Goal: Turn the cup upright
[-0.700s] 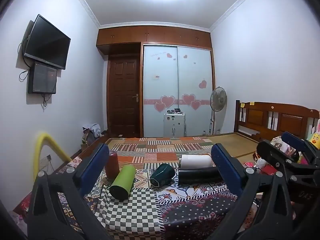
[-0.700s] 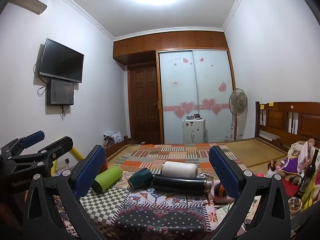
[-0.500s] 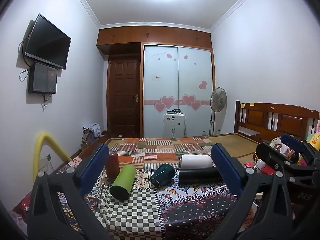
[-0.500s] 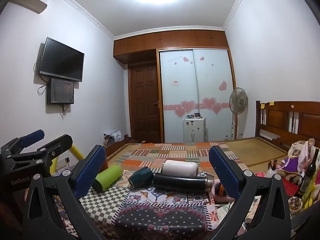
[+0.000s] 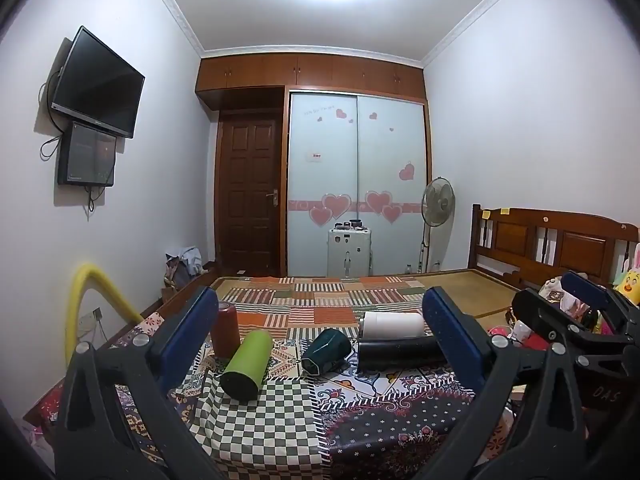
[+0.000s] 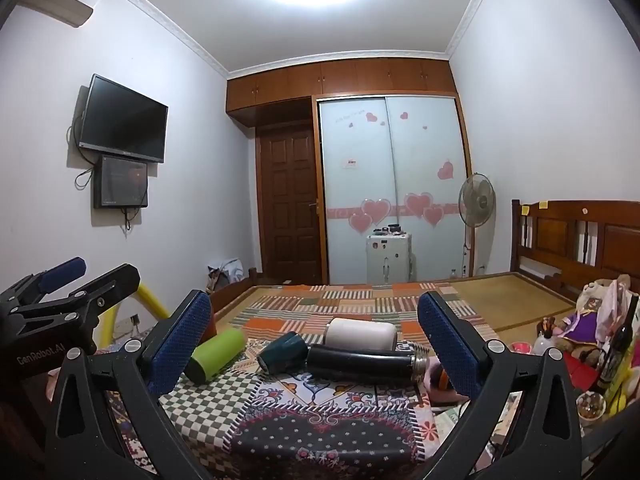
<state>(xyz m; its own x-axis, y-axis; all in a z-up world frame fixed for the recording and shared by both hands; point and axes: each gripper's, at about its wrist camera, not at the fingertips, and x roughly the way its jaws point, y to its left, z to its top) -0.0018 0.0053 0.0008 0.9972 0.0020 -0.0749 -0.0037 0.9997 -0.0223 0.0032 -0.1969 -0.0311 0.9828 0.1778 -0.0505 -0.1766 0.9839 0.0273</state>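
Observation:
Several cups lie on their sides on a patterned cloth [image 5: 280,412]: a lime green cup [image 5: 245,362] [image 6: 216,354], a dark teal cup [image 5: 327,350] [image 6: 282,353], a white cup [image 5: 394,325] [image 6: 360,334] and a long black flask [image 5: 400,354] [image 6: 366,362]. A dark red cup [image 5: 225,328] stands upright at the left. My left gripper [image 5: 320,336] is open and empty, short of the cups. My right gripper [image 6: 314,340] is open and empty, also short of them.
A bed with a wooden headboard [image 5: 560,240] lies behind the cloth. Toys and bottles [image 6: 600,328] crowd the right side. A yellow foam tube [image 5: 92,304] curves at the left. A fan [image 5: 438,204], a small white cabinet [image 5: 349,252] and a door [image 5: 250,196] stand at the back.
Both grippers have drifted very slightly; the cups have not moved.

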